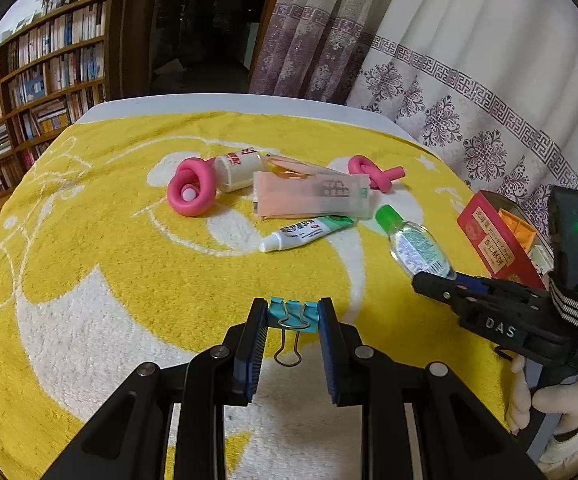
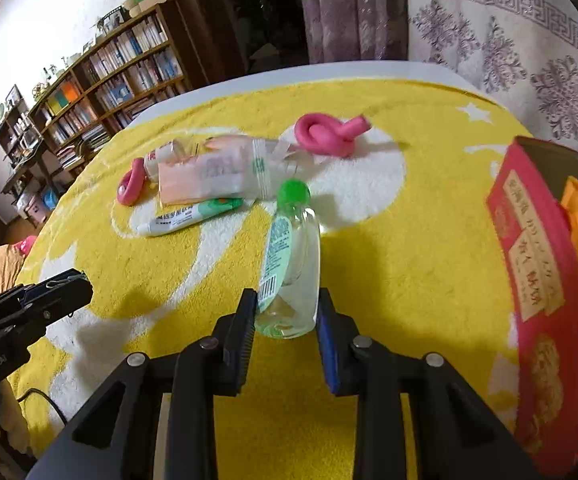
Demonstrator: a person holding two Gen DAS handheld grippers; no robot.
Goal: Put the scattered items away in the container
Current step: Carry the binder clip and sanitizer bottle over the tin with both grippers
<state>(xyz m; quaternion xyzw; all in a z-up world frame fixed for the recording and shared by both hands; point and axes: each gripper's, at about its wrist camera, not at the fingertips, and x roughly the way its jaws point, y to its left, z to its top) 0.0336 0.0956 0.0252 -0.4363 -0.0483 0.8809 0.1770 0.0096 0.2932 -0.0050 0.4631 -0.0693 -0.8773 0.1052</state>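
Now my left gripper (image 1: 293, 316) pinches the blue binder clip (image 1: 291, 316); my right gripper (image 2: 285, 312) clamps the clear bottle (image 2: 289, 276), green cap toward twelve o'clock. Red box (image 2: 537, 280) sits at three o'clock.

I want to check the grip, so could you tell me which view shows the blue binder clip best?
The left wrist view: the blue binder clip sits centred between the left tool's fingers. The right wrist view shows only a wire handle beside that tool.

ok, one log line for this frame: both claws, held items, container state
left claw: shut on binder clip | right claw: shut on clear bottle | red box: open, right of bottle | tube: on towel
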